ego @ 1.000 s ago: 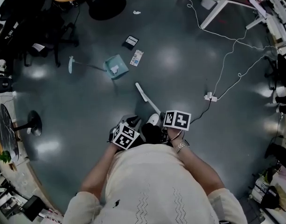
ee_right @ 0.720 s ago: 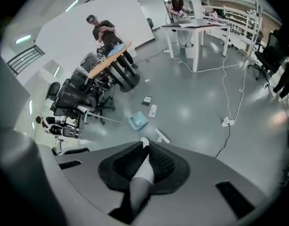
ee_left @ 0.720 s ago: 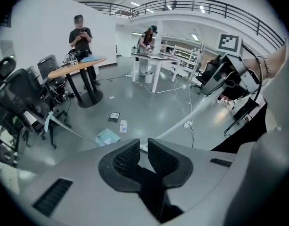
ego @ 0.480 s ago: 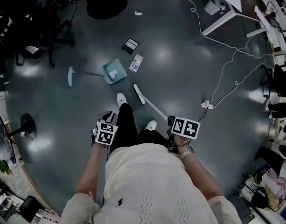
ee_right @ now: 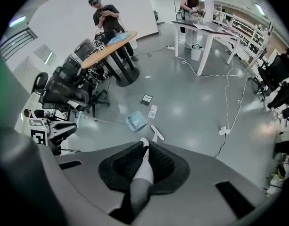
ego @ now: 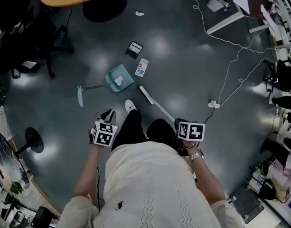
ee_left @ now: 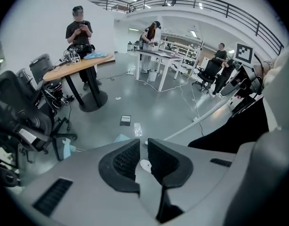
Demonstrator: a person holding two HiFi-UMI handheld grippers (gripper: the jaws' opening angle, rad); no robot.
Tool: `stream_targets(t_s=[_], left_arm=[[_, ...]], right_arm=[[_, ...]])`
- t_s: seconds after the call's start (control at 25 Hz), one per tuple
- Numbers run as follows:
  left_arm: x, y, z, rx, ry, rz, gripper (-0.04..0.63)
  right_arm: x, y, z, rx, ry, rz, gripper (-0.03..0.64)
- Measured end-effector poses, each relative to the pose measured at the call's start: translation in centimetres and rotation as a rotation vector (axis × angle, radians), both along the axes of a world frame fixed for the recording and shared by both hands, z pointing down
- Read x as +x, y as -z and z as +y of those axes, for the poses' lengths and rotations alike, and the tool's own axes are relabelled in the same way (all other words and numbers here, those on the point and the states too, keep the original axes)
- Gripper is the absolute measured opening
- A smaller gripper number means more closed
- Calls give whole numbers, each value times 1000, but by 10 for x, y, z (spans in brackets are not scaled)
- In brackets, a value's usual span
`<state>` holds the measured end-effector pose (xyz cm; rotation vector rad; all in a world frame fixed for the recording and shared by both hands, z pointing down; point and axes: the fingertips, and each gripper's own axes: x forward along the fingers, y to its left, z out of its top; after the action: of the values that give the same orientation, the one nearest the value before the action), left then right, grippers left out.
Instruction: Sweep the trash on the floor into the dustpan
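Clamping the broom handle (ee_right: 143, 171), the right gripper (ee_right: 145, 150) sits behind the broom head (ego: 146, 95), shaft slanting forward-left toward the dustpan (ego: 119, 78), wrapper (ego: 142, 67) just beside it; the left gripper (ee_left: 143, 147), jaws slightly parted, carries nothing.

Glossy dark grey floor (ego: 192, 70), reflective. Lying on it: a teal plastic long-handled dustpan (ego: 119, 78); a flat white rectangular packet (ego: 142, 67) just beside the pan's right edge; a small black-and-white box (ego: 135, 48) beyond it; a crumpled white paper scrap (ego: 139, 14) well apart. A white broom (ego: 145, 94) rests head-down near the pan. A white power strip (ego: 213, 104) lies with its cable trailing.
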<state>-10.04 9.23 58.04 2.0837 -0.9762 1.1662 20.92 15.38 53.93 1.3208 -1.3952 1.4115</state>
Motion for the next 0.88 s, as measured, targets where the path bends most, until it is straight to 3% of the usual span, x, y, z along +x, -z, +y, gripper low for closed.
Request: stream_targets(t_s=[0.12,0.24,0.32,0.4,0.52,0.64,0.72,0.88], left_arm=[[-38,10,-23,61,83,-61,61],[-103,26,-49,165,271,-185,61],[-146,29,-63,179,380,-234,61],[-176,19,-73,130,431,-243,63],[-199,-8,-87,59,439,-251,63],[-204,-46,-96,-29,400,-259,91],[-204,-72,-94,-120,380,-256,173],[-212,-104,-90,-233,436,-252,174]], right_arm=[[-16,-4,-11,-25,27,-5,51],[-23,-6,-20,-45,60,-2,51],[-26,-4,-26,-58,86,2,51],[-30,-3,-30,-67,110,3,51],[-36,-4,-30,-82,121,-5,51],[-38,-4,-32,-91,111,-17,51],[-41,-3,-34,-93,126,-16,49],[-53,-2,-35,-102,206,18,49]])
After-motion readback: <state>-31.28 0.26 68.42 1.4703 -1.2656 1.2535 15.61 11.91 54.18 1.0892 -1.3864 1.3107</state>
